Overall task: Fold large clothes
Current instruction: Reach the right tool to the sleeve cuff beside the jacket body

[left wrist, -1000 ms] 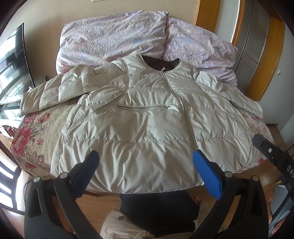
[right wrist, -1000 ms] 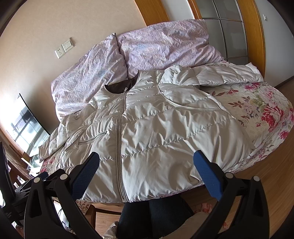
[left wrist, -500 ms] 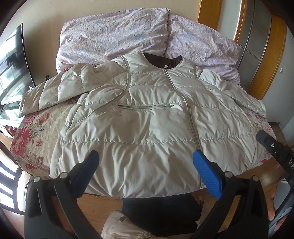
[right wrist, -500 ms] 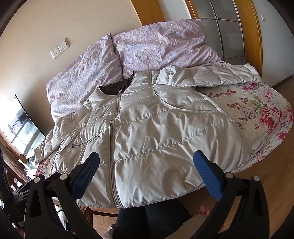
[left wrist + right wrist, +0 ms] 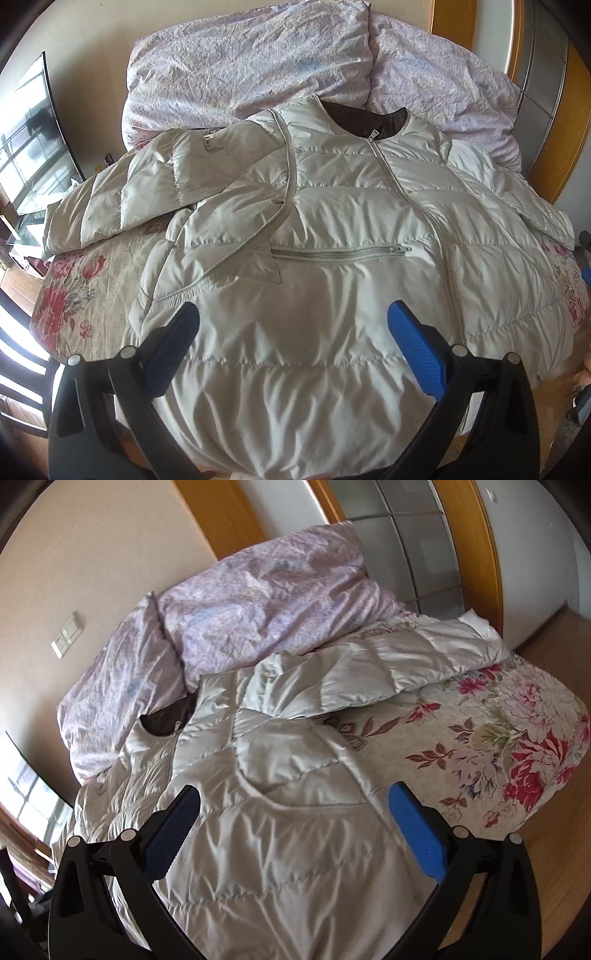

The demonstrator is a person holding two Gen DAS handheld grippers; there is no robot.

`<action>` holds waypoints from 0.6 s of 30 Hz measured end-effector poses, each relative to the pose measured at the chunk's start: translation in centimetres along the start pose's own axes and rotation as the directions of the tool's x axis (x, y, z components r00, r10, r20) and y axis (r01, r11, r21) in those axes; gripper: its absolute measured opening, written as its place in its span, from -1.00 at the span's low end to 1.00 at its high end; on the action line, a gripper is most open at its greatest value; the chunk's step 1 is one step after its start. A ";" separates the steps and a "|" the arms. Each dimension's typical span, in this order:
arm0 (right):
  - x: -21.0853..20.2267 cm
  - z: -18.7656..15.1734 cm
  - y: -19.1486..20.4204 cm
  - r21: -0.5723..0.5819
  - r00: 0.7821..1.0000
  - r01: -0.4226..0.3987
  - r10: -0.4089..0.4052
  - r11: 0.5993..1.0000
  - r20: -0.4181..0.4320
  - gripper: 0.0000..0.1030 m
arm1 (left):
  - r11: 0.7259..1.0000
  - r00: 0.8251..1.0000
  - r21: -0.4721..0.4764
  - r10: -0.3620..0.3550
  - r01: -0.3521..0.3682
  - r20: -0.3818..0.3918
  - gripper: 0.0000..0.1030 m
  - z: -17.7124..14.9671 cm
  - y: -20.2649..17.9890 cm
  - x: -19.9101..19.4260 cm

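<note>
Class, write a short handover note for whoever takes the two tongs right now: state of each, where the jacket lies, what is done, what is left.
Left tongs: open, empty, above the jacket's lower front.
Right tongs: open, empty, above the jacket's right side panel.
The pale quilted jacket lies front up and zipped on the floral bedspread, collar toward the lilac pillows. Both sleeves are spread outward: left sleeve, right sleeve.
Done: jacket laid flat.
Left: every fold. Probably bring the sleeves in first, then fold the body.
</note>
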State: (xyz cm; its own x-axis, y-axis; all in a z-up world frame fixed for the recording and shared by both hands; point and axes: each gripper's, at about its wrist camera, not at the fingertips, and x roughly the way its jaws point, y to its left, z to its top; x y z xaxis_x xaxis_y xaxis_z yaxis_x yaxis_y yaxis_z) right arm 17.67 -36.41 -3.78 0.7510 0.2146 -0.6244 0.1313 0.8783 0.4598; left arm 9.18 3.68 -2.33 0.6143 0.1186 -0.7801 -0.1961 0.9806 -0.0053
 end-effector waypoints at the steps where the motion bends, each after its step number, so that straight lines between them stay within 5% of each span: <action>1: 0.7 1.1 -1.2 0.058 1.000 0.004 -0.003 0.998 -0.014 0.97 | 1.000 1.000 0.002 -0.004 0.004 -0.002 0.96 0.6 0.0 0.4; 5: 3.4 5.2 -5.5 0.219 0.997 0.076 -0.068 0.973 -0.043 0.97 | 0.999 1.000 0.031 -0.008 0.008 -0.010 0.96 2.8 -0.1 2.1; 11: 7.5 9.8 -11.9 0.456 0.992 0.122 -0.088 0.882 -0.094 0.59 | 0.997 0.999 0.060 -0.040 0.041 -0.022 0.96 5.7 -0.2 4.2; 18: 10.2 12.0 -17.0 0.588 0.985 0.174 -0.138 0.790 -0.105 0.32 | 0.997 1.000 0.075 -0.013 0.014 -0.019 0.96 7.6 0.0 6.0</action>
State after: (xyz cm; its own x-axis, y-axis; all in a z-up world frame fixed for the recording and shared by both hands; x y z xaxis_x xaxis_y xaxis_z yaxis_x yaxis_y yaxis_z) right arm 30.87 -54.27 -10.32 0.6535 0.1347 -0.7448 0.6148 0.4796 0.6261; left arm 18.67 5.55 -2.23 0.6022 0.1034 -0.7916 -0.1295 0.9911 0.0309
